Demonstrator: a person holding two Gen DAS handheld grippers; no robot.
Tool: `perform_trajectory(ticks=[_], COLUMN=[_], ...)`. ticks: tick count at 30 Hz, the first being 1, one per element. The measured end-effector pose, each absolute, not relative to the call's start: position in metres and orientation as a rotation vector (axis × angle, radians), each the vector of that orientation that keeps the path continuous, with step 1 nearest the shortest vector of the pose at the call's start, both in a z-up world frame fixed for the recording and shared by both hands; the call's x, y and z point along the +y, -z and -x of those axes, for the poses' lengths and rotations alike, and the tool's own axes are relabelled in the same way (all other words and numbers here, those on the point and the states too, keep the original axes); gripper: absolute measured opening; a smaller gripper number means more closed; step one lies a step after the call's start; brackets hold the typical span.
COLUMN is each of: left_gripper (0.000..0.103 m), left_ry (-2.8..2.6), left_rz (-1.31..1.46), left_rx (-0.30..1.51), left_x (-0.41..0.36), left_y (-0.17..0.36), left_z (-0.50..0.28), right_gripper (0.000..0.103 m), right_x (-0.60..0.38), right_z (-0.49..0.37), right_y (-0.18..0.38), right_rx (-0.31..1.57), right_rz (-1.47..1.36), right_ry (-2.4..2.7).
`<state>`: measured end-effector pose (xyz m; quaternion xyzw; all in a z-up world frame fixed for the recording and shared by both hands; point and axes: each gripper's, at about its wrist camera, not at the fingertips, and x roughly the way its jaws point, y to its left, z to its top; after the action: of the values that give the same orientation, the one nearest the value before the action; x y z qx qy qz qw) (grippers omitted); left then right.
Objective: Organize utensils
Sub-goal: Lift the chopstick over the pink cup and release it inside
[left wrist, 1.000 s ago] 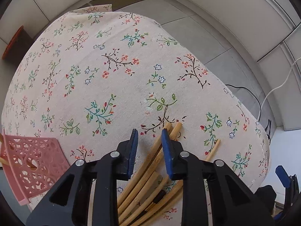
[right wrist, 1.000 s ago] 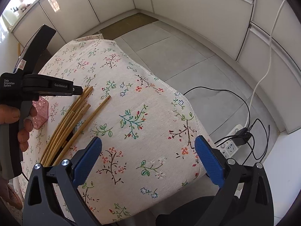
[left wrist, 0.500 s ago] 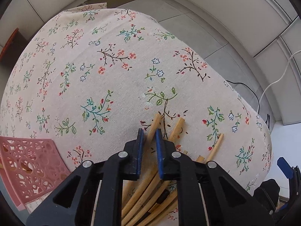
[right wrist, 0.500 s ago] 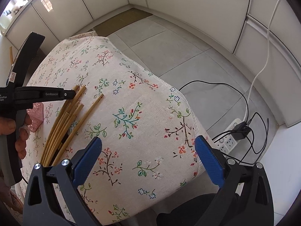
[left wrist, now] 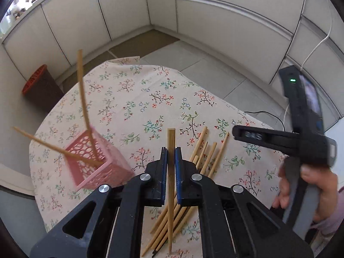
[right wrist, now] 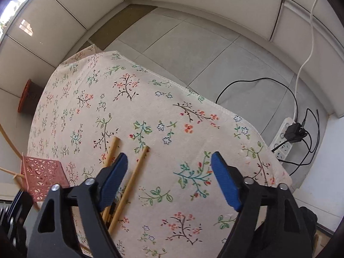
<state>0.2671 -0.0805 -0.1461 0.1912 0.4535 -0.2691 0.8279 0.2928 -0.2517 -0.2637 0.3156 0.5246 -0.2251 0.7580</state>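
My left gripper [left wrist: 171, 159] is shut on one bamboo chopstick [left wrist: 171, 142] and holds it lifted above the table. Several more chopsticks [left wrist: 206, 152] lie in a loose pile on the floral tablecloth below it. A pink lattice basket [left wrist: 96, 163] stands at the left with two chopsticks [left wrist: 82, 99] leaning out of it. My right gripper [right wrist: 168, 179] is open and empty, above the pile's right side, with chopsticks [right wrist: 133, 176] beside its left finger. The basket also shows in the right wrist view [right wrist: 42, 177].
The floral tablecloth [right wrist: 150, 99] covers a rounded table whose edge drops to a tiled floor. A power strip [right wrist: 283, 137] with cables lies on the floor at the right. A dark bin with an orange rim [left wrist: 38, 86] stands beyond the table's far left.
My left gripper closed on one chopstick and lifted it off the pile. The right gripper moved left, closer over the chopsticks, still open.
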Motion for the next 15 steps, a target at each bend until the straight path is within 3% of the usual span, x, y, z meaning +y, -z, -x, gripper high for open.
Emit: perform_trajectory(ticks=[4,10,11,12,15], left_gripper=[0.006,0.006,0.006,0.006,0.006], left_ry=[0.575,0.604,0.606,0.605,0.604], left_rz=[-0.356,-0.305,-0.295,-0.287,-0.259], left_rx=[0.873,0.796,0.788,0.783,0.770], left_x=[-0.050,-0.033,-0.029,-0.027,-0.017], left_y=[0.114,0.085,0.082,0.079,0.071], left_z=[-0.242,-0.222,-0.221,-0.221,-0.216], right_gripper=[0.040,0.034,0.028,0.013,0.006], right_x=[-0.233,-0.206,-0.203,-0.200,-0.202], right_z=[-0.310,-0.315,-0.316,-0.317,-0.311], right_y=[0.277,0.282,0.281,0.281,0.279], right_rx=[1.218,1.212,1.200,1.190,1.150], right_rz=[-0.649,-0.586,-0.577,-0.567,-0.610], right_ry=[0.554,0.626,0.623,0.619,0.586])
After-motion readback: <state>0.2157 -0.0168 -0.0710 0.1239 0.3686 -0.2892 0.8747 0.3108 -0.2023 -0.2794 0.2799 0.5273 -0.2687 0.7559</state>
